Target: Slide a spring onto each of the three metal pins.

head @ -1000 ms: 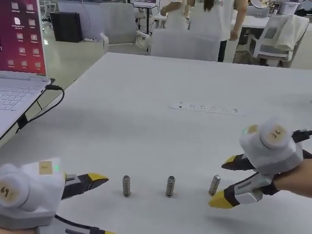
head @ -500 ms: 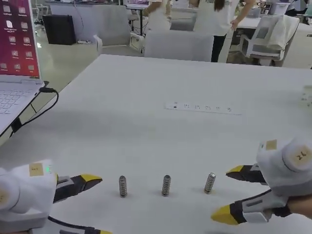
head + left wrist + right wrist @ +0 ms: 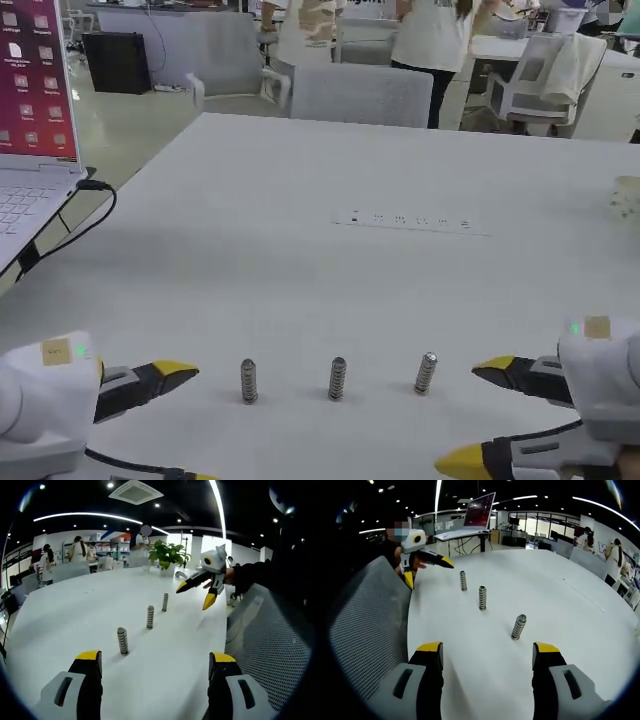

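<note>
- Your left gripper (image 3: 186, 425) lies left of the middle spring (image 3: 338, 378), jaws spread and holding nothing.
- Your right gripper (image 3: 477, 415) lies right of the middle spring, jaws likewise spread and holding nothing.
- The left spring (image 3: 249, 381) and right spring (image 3: 426, 372) flank the middle spring in one row; the right one leans slightly.
- Beyond the middle spring the table (image 3: 300, 280) is bare as far as a power strip (image 3: 410, 221).
- Far left of the middle spring are a laptop (image 3: 30, 150) and its cable (image 3: 75, 225); the screen text is too small to read.
</note>
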`<control>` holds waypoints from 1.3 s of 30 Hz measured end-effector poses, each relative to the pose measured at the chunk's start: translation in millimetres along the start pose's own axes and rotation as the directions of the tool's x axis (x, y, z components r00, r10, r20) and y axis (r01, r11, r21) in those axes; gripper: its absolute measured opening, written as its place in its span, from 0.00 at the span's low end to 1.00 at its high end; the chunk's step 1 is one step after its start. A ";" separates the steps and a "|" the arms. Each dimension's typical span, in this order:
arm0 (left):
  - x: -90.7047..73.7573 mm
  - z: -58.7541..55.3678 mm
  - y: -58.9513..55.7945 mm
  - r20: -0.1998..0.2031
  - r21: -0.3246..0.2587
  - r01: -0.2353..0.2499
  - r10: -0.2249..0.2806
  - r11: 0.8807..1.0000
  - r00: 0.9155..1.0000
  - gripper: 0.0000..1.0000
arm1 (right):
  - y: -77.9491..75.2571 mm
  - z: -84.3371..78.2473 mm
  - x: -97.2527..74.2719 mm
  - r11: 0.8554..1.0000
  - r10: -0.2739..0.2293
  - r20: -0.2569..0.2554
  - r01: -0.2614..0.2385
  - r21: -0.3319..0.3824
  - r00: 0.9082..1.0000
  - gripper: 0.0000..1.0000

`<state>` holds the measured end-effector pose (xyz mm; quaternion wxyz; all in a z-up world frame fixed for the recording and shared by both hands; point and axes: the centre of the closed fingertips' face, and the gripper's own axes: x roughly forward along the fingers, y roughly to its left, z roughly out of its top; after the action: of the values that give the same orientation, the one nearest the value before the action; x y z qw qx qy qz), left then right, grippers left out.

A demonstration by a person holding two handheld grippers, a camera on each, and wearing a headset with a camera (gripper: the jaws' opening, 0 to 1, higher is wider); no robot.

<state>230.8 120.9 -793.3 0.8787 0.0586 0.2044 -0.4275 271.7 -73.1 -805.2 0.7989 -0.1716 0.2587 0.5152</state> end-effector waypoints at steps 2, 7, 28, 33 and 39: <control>-1.0 -0.9 -0.3 0.001 -0.002 -0.002 0.002 1.000 1.000 0.86 | 1.6 0.1 0.0 1.000 0.001 0.012 -0.001 0.013 1.000 0.73; -3.3 -4.4 -0.1 0.005 -0.014 -0.008 0.008 1.000 1.000 0.86 | 4.8 1.9 0.6 1.000 0.000 0.048 -0.001 0.025 0.999 0.73; -6.4 -6.2 2.3 0.039 -0.053 -0.026 0.028 0.998 0.999 0.86 | 17.6 -3.1 7.4 0.999 -0.004 0.122 -0.002 0.053 0.993 0.79; -7.6 -5.1 3.2 0.047 -0.058 -0.029 0.031 0.998 0.998 0.87 | 15.2 0.0 5.6 0.998 -0.014 0.135 0.006 0.064 0.991 0.79; -8.4 -4.2 2.6 0.049 -0.061 -0.029 0.032 0.998 0.998 0.87 | 17.3 -0.2 6.6 0.998 -0.011 0.129 0.003 0.063 0.992 0.80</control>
<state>226.8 129.8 -793.9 0.8914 0.0245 0.1940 -0.4090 258.1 -61.3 -809.4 0.8207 -0.1136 0.2217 0.5142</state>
